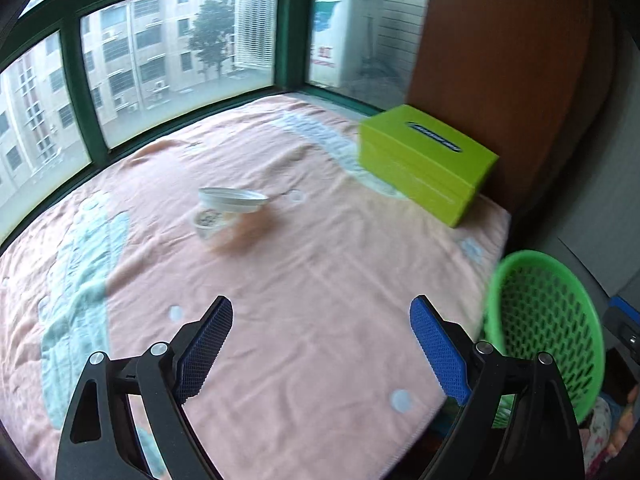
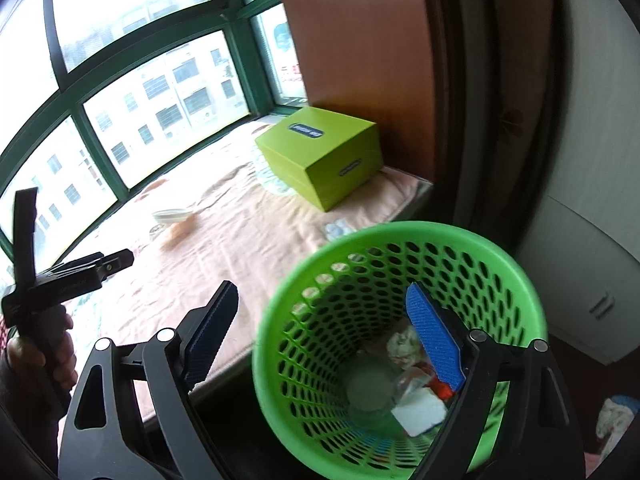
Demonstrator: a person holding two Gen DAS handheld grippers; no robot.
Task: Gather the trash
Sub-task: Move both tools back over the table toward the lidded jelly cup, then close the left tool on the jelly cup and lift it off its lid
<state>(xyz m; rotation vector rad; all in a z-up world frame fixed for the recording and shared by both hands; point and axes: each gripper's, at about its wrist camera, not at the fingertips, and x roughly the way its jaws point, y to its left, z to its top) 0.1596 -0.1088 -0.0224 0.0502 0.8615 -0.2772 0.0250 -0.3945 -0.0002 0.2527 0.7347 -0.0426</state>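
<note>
The left tongs (image 1: 320, 344) stand wide apart with nothing between their blue pads, hanging over the pink blanket (image 1: 304, 280) that covers a window ledge. At about 11 o'clock from them, well apart, a clear plastic cup with a white lid (image 1: 226, 210) lies tipped on the blanket, blurred, a brownish smear just beside it at 4 o'clock. A lime green tissue box (image 1: 424, 160) sits at 1 o'clock against the brown wooden panel (image 1: 500, 72). The green mesh basket (image 1: 548, 328) shows at 3 o'clock, off the blanket's edge.

In the right wrist view the right tongs (image 2: 324, 332) are likewise spread wide and empty, one finger over the ledge, the other over the basket's (image 2: 400, 236) mouth. Inside the basket lie crumpled paper (image 2: 404, 344), a white slab (image 2: 420, 410), something red (image 2: 442, 390) and a clear round piece (image 2: 370, 388). At 9 o'clock a hand (image 2: 44, 356) grips the other tool's handle. The cup (image 2: 173, 216) shows at 11 o'clock and the tissue box (image 2: 328, 156) at 12 o'clock
</note>
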